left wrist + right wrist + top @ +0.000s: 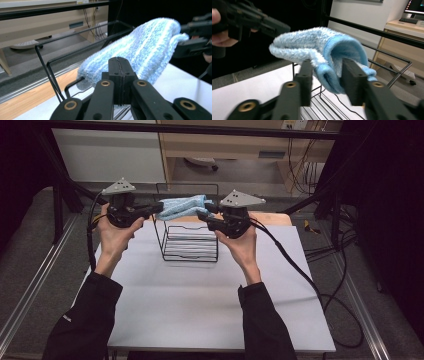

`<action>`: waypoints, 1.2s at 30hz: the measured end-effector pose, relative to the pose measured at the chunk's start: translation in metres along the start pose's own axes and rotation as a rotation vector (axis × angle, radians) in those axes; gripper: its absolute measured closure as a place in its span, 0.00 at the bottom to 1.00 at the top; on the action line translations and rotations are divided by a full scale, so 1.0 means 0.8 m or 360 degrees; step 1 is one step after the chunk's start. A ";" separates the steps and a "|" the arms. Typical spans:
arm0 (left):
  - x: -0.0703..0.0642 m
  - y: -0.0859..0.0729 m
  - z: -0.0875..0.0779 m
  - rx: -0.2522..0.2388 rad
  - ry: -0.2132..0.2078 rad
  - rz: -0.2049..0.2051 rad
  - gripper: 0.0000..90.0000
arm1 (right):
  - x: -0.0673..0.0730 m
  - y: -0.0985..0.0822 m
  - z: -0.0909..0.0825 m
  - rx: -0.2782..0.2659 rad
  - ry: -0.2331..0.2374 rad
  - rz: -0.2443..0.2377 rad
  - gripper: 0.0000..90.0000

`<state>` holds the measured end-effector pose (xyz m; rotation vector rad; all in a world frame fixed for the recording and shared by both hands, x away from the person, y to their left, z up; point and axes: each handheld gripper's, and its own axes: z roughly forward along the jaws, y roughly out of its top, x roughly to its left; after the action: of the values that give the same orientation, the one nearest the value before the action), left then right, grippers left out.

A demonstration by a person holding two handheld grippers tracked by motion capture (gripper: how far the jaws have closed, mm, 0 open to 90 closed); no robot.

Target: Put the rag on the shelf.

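We are holding a light blue towel (181, 206) in the air above a black wire rack (189, 242), stretched between the two tools. The left hand-held gripper (120, 65) is pressed together on one end of the cloth, its jaws meeting flat with the towel bunched just beyond and above their tips. The right hand-held gripper (326, 76) is standing spread, its two black jaws apart with the towel's banded, folded edge hanging in the gap between them; we cannot tell whether either jaw is touching the fabric. As we judge it, the step in hand is getting this cloth draped over or into the rack, and to do it well we are better off keeping the left pinch firm near the edge, closing the right jaws fully on the hem before pulling, and holding the span level so the soft middle is not sagging onto the wires early. The towel is thick, fluffy terry with paler stripes running along it and a smoother stitched border, so it is likely compressing easily and slipping little. The rack beneath both tools is thin, rigid bent wire, open at the top, sitting on the white sheet covering the bench (200, 305).
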<state>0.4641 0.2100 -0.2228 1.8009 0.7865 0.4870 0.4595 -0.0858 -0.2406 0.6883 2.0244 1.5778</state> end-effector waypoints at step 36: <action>-0.001 -0.046 0.018 0.0093 0.0028 0.0061 1.00 | -0.007 -0.028 0.014 0.0177 0.0022 0.0111 0.99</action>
<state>0.4629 0.2080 -0.2621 1.8707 0.7866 0.5105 0.4688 -0.0861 -0.2641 0.7994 2.1324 1.5210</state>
